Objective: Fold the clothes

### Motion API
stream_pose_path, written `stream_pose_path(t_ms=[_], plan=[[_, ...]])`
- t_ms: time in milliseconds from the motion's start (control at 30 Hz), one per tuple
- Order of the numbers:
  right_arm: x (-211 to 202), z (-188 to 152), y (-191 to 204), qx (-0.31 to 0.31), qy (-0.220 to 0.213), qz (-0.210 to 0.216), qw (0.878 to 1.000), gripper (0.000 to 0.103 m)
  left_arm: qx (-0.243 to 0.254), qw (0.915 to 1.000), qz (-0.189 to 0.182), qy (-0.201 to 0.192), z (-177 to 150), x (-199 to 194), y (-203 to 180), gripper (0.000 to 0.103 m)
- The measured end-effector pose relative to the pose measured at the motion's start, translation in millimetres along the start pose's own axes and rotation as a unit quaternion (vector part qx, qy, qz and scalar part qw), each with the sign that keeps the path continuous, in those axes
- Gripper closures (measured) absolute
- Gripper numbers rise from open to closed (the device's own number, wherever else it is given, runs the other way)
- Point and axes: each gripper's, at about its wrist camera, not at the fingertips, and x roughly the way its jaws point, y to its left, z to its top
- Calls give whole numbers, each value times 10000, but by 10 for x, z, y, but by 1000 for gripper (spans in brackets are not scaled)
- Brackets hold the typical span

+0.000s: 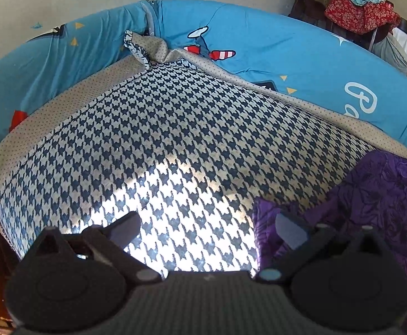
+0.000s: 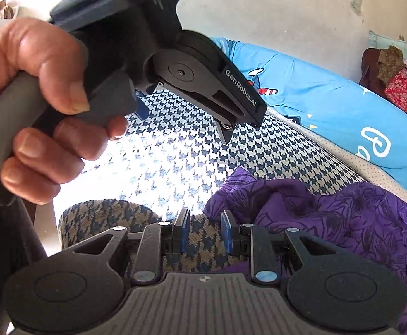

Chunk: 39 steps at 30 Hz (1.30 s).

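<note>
The left gripper [image 1: 207, 230] is held wide open above the houndstooth blanket [image 1: 175, 128], nothing between its jaws. The right gripper [image 2: 205, 230] is parted narrowly, empty. The purple garment [image 2: 329, 217] is bunched at near right, against the blue bedsheet [image 1: 259, 47].

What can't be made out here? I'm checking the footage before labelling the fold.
- Purple garment: cut off by the left wrist view's right edge; in the right wrist view the right gripper covers its near part.
- Left gripper: right wrist view shows it side-on, so its gap is hidden.
- Clothes pile: too small to identify.
</note>
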Motion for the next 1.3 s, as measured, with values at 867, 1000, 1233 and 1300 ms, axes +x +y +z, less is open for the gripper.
stream_pose_path(t_ms=[867, 1000, 1233, 1300], plan=[[799, 275, -447, 671, 463, 238, 9964, 97, -516, 9985, -72, -148, 44, -138, 264, 0], [672, 603, -886, 1494, 115, 303, 9882, 97, -577, 9983, -61, -99, 41, -119, 295, 0], [432, 1385, -1308, 1875, -525, 527, 9794, 97, -624, 9980, -102, -46, 27, -100, 279, 0], [414, 1598, -1304, 1766, -641, 583, 9805, 97, -642, 9979, -96, -42, 27, -98, 274, 0]])
